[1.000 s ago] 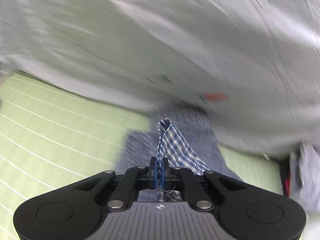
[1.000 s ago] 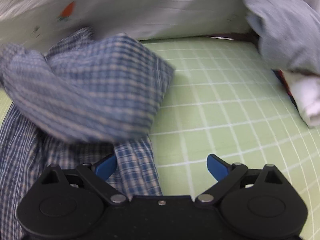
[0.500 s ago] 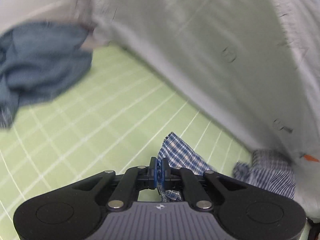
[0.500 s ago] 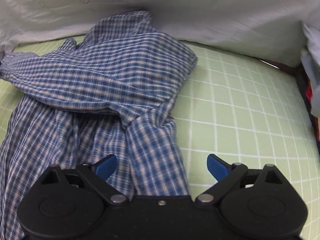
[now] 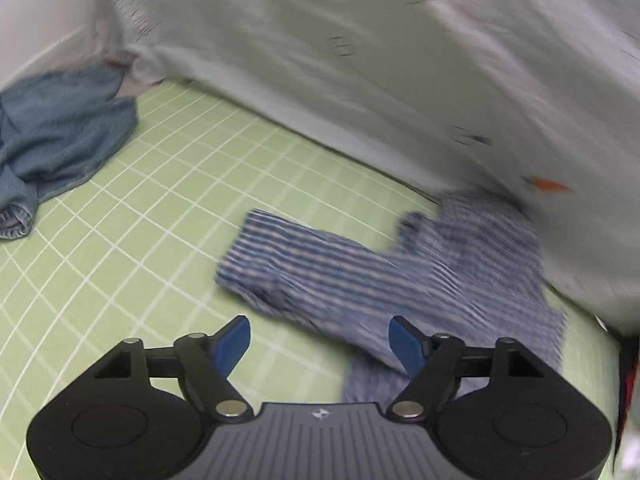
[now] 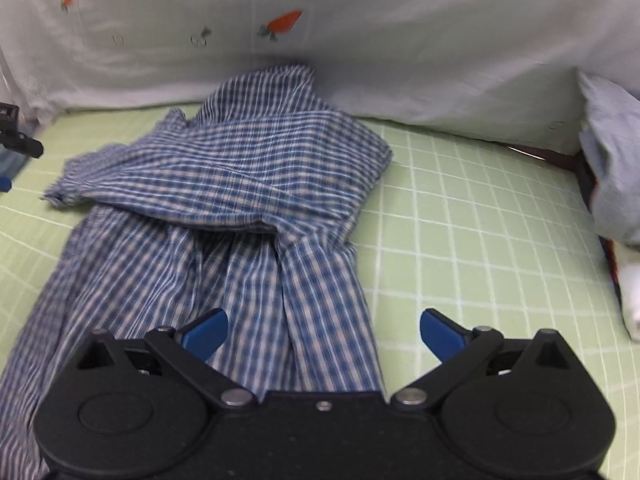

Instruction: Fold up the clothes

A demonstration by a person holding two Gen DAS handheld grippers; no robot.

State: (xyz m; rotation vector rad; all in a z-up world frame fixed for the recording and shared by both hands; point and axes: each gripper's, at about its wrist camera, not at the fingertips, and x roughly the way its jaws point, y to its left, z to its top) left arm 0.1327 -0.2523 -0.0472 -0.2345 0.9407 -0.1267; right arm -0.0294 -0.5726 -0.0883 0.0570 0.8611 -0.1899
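Observation:
A blue and white checked shirt (image 6: 248,208) lies rumpled on the green grid mat (image 6: 460,216), one sleeve stretched out to the left. In the left wrist view the same shirt (image 5: 380,272) is blurred, its sleeve end pointing left. My left gripper (image 5: 319,338) is open just above the mat, with the sleeve a little beyond its fingertips. My right gripper (image 6: 323,330) is open over the lower part of the shirt, with cloth lying between its blue fingers (image 6: 204,330). Part of the left gripper shows at the left edge of the right wrist view.
A white cloth with carrot prints (image 6: 320,40) hangs along the back of the mat. A blue denim garment (image 5: 52,140) lies bunched at the far left. A pale blue garment (image 6: 612,160) and a white item (image 6: 632,292) sit at the right edge.
My left gripper let go of the checked sleeve and opened; the sleeve now lies on the mat ahead of it. The shirt has settled flatter under the right gripper, which stayed open.

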